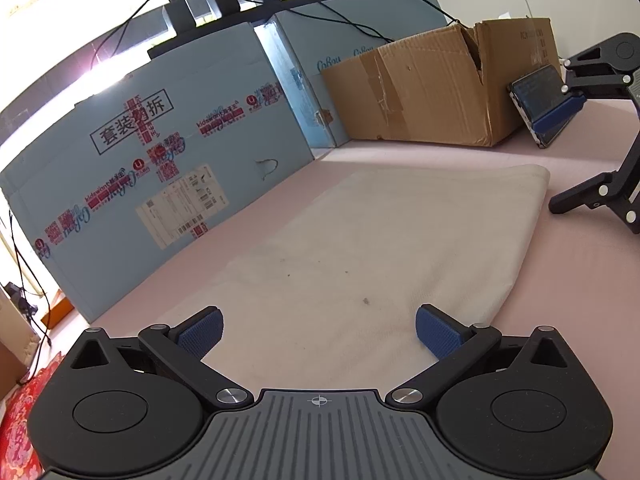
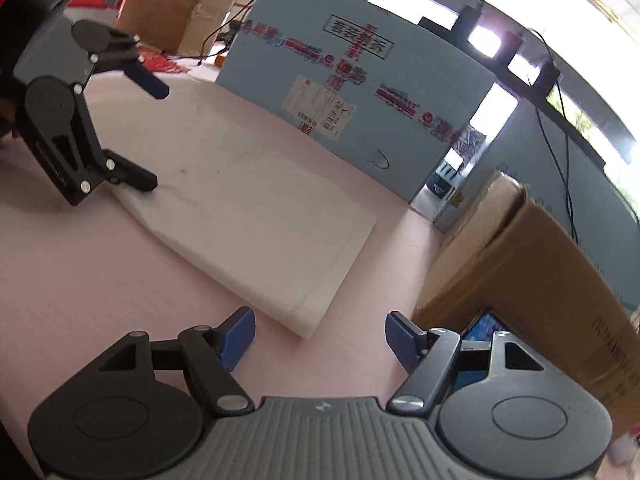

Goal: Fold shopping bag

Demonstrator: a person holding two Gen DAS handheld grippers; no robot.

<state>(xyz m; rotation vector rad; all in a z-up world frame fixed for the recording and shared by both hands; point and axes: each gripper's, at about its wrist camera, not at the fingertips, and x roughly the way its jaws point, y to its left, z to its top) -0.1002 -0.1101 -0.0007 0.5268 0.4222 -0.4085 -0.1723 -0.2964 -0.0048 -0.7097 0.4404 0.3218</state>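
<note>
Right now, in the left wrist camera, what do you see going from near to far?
Left gripper → white shopping bag lying flat on the pink table → brown cardboard box at the back.

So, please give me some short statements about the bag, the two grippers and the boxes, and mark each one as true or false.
1. The white bag lies flat on the pink table. True.
2. The left gripper is shut on the bag. False: its jaws are open and hold nothing.
3. The right gripper is open. True.
4. The brown cardboard box stands on top of the bag. False: it stands apart, beyond it.
5. A blue box stands along one side of the table. True.
</note>
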